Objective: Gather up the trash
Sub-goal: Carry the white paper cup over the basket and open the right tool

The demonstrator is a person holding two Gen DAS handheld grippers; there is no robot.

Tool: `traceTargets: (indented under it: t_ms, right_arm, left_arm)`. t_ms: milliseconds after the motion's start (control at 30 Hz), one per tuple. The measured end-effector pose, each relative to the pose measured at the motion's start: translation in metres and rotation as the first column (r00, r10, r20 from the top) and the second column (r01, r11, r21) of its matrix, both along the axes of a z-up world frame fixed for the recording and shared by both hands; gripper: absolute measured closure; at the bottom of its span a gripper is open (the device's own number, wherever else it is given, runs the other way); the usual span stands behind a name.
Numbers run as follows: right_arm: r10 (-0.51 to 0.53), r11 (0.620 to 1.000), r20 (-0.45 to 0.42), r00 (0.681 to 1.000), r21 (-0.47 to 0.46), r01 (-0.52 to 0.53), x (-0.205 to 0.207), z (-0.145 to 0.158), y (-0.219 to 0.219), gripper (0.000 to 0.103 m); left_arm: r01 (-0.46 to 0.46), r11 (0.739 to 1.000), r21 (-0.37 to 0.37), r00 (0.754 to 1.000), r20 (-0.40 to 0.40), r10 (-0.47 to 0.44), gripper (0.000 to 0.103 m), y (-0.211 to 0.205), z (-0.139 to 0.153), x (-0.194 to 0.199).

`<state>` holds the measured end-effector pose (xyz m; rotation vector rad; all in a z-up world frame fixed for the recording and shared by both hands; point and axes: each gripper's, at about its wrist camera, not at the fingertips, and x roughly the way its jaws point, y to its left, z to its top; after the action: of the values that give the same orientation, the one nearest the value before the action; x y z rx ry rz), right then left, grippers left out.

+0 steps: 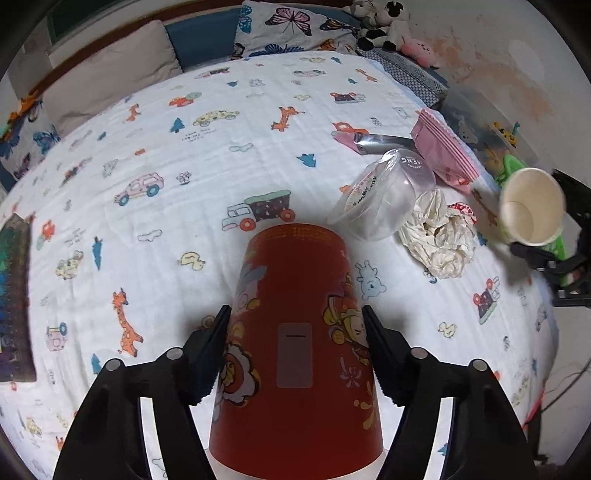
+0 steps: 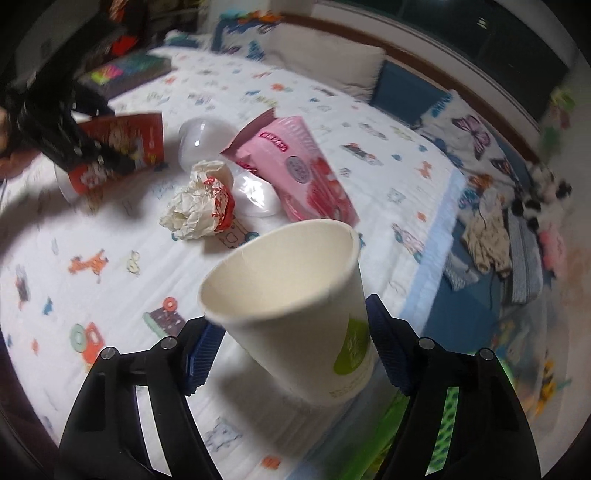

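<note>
A red printed paper cup (image 1: 295, 280) lies bottom-away between the fingers of my left gripper (image 1: 295, 332), whose pads press on both its sides. The right wrist view shows that red cup (image 2: 125, 144) gripped just over the bed. My right gripper (image 2: 291, 328) is shut on a white paper cup (image 2: 288, 280) with a green spot, tilted with its mouth open, held above the bed edge. On the bed lie crumpled paper (image 1: 439, 240), a clear plastic bowl (image 1: 384, 195), a pink packet (image 1: 443, 151) and a silvery wrapper (image 1: 376, 142).
The bed's white cartoon-print blanket (image 1: 184, 155) stretches wide to the left. Pillows (image 1: 110, 74) and plush toys (image 1: 380, 26) line the headboard. A dark book (image 1: 14, 295) lies at the left edge. A green mesh item (image 2: 450, 417) sits by the bed's right edge.
</note>
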<state>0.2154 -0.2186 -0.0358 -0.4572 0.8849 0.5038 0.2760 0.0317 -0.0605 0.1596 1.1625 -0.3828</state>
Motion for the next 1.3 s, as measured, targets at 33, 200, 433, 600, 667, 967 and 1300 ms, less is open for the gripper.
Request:
traceTargets:
  t_ms: [33,200,433,600,667,967,1300]
  right_arm:
    - [-0.015,1.0,0.001,1.0,0.017,0.015,-0.003,0.002,-0.003,0.03]
    - [-0.083,0.992,0.018,0.996,0.096,0.081,-0.028,0.012,-0.017,0.032]
    - [-0.154,0.97,0.018,0.988,0.192,0.148,-0.057,0.021,-0.034,0.032]
    - [-0.233,0.946,0.015,0.972,0.234,0.223,-0.07,0.026,-0.058,0.032]
    - [-0.268,0.936,0.018,0.963,0.243,0.256,-0.074,0.029,-0.068,0.032]
    - [-0.449,0.857,-0.017,0.893,0.277,0.436,-0.081,0.023,-0.133,0.032]
    - [-0.586,0.741,-0.123,0.801,0.319,0.591,-0.077,-0.006,-0.189,0.031]
  left_arm:
    - [0.001,1.0,-0.002,1.0,0.003,-0.001,0.037,-0.001,0.001,-0.001]
    - [0.007,1.0,-0.023,1.0,0.023,-0.007,0.038,-0.005,0.009,-0.012]
    - [0.051,0.997,-0.061,0.997,0.06,-0.047,0.038,-0.021,0.029,-0.034]
    - [0.098,0.991,-0.089,0.993,0.073,-0.091,0.038,-0.042,0.039,-0.048]
    - [0.115,0.988,-0.104,0.991,0.076,-0.107,0.038,-0.052,0.042,-0.052]
    - [0.192,0.972,-0.139,0.979,0.098,-0.179,0.038,-0.101,0.055,-0.06]
    - [0.266,0.953,-0.147,0.961,0.115,-0.25,0.038,-0.157,0.067,-0.062]
